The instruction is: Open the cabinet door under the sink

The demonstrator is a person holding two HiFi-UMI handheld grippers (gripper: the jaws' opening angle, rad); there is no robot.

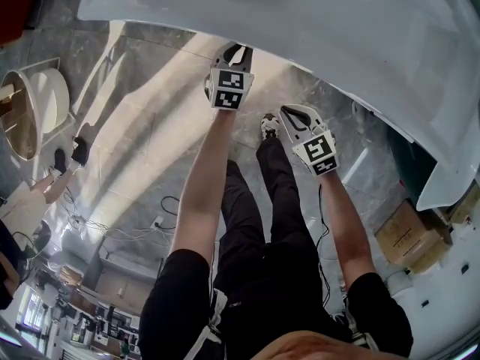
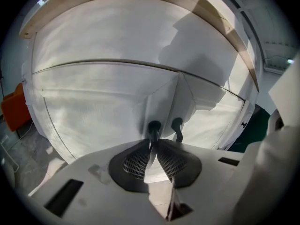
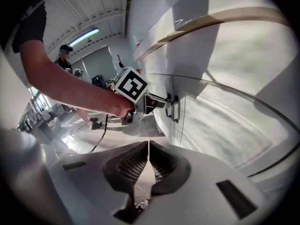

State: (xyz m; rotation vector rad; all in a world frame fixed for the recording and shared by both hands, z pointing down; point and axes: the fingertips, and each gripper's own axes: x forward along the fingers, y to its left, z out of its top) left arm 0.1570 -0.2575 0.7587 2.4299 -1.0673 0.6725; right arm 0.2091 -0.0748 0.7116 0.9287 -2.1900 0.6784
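Observation:
The white cabinet under the sink has two doors that meet at a centre seam. Two dark handles sit side by side there, a left one and a right one. My left gripper is shut on the left handle. In the head view this gripper reaches under the sink's rim, which hides its tips. The right gripper view shows it pinching at the handles. My right gripper hangs shut and empty, a little back from the cabinet.
A cardboard box lies on the floor at the right. Cables trail over the grey floor behind me. A round white basin stands far left. An orange object is left of the cabinet. A person stands far off.

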